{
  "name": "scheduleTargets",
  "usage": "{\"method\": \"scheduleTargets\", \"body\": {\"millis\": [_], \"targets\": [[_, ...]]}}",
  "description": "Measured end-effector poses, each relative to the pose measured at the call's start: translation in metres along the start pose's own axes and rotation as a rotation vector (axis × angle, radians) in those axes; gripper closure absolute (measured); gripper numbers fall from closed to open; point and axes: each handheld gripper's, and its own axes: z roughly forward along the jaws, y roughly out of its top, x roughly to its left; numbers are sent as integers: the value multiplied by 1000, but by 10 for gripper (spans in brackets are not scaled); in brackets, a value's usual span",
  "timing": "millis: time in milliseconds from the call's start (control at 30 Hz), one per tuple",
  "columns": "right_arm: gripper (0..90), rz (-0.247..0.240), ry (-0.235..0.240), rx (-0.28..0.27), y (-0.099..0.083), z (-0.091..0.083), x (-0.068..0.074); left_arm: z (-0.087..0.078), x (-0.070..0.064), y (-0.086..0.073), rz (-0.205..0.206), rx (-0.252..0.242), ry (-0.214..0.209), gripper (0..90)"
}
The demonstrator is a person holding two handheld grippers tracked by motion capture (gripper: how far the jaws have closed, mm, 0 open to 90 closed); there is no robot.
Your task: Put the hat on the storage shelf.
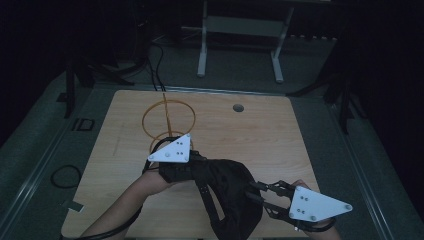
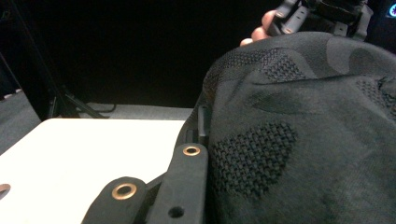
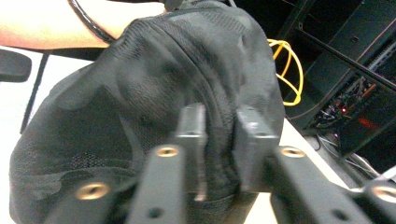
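Observation:
A black mesh-patterned cap (image 1: 227, 192) lies bunched on the wooden table (image 1: 250, 135) near its front edge. My left gripper (image 1: 197, 167) grips the cap's left side; in the left gripper view one black jaw lies against the fabric (image 2: 299, 140) and the other is hidden under it. My right gripper (image 1: 252, 191) holds the cap's right side. In the right gripper view both jaws of my right gripper (image 3: 219, 126) pinch a fold of the cap (image 3: 140, 93). A yellow wire frame (image 1: 168, 120) of rings stands just behind the left gripper and shows again (image 3: 287, 70) past the cap.
A round cable hole (image 1: 238, 107) sits at the table's back. A white-legged stand (image 1: 240, 35) is on the floor beyond the table. Black cables (image 1: 65, 176) lie on the floor to the left. The room around is dark.

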Motion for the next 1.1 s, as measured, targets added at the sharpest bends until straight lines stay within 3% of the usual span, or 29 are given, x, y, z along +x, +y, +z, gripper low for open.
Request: {"method": "scheduleTargets", "body": {"millis": [100, 333, 500, 567, 667, 733, 900, 1100], "targets": [[865, 0, -7, 12, -2, 4, 0, 0, 2, -2, 5, -2, 13, 892], [879, 46, -7, -29, -5, 5, -3, 0, 8, -7, -2, 14, 23, 890], [880, 70, -13, -54, -4, 4, -7, 1, 7, -8, 17, 23, 55, 887], [880, 72, -26, -56, -5, 3, -8, 1, 7, -8, 24, 39, 79, 865], [881, 80, -51, -58, -4, 0, -11, -2, 6, -8, 27, 52, 136, 673], [881, 84, -74, -60, -3, -3, -13, -5, 5, -9, 31, 61, 186, 610], [880, 111, -117, -75, -4, -11, -21, -11, -4, -17, 62, 76, 299, 606], [880, 155, -201, -85, -1, -15, -38, -22, -14, -34, 51, 110, 352, 564]]}}
